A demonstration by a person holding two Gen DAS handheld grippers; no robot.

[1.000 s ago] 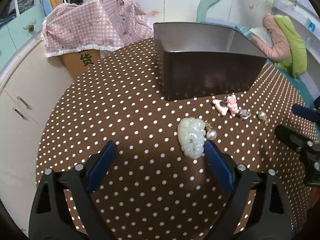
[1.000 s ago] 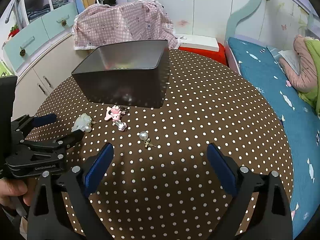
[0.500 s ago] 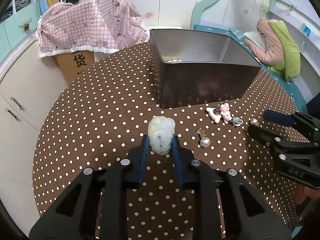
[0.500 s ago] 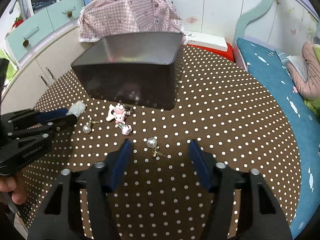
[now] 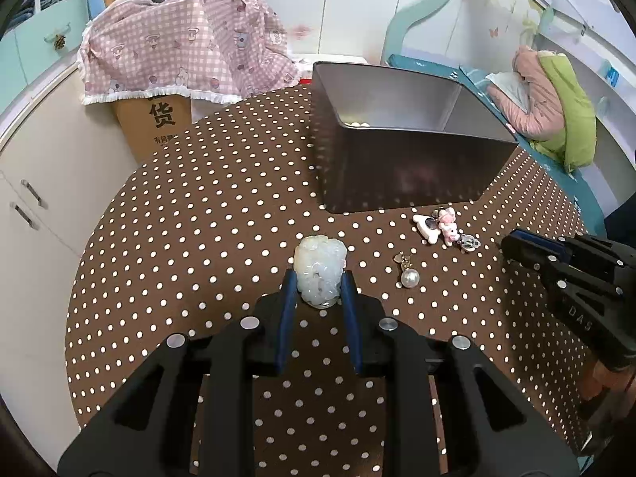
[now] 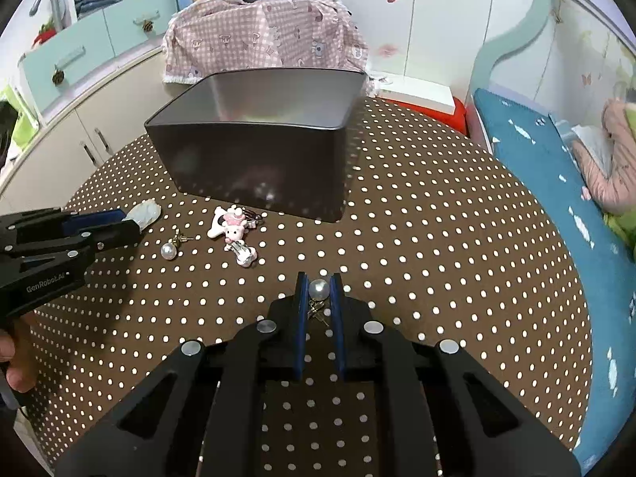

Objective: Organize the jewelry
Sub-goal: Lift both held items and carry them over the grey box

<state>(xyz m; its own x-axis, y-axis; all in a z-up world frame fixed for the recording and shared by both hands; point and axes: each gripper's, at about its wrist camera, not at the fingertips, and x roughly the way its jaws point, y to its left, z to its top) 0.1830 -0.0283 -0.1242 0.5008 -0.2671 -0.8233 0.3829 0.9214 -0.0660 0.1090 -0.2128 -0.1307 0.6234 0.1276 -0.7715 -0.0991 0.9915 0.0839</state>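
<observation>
1. Step in hand: pick-up. Both tools have a piece of jewelry between their pads; neither piece has reached the metal box at the far side of the worktop.
2. Left tool: its jaws have just closed and now pinch the pale carved pendant by its near end. The pendant appears to lie on the worktop, near and slightly left of the box.
3. Right tool: its jaws have just been closing and are now pressed on the pearl earring, with the pearl at the pad tips and the gold post trailing back between the pads.
4. Pose: both tools point steeply down toward the worktop, side by side and well apart. A hand grips the left tool's handle at the left edge of the right wrist view.
5. Remaining items: a second pearl earring and a pink charm cluster lie between the 2 tools, just in front of the box.
6. Next move, as judged: lift each piece clear, carry it over the box rim, then spread the jaws. The small round pearl may slip from the pads.
</observation>
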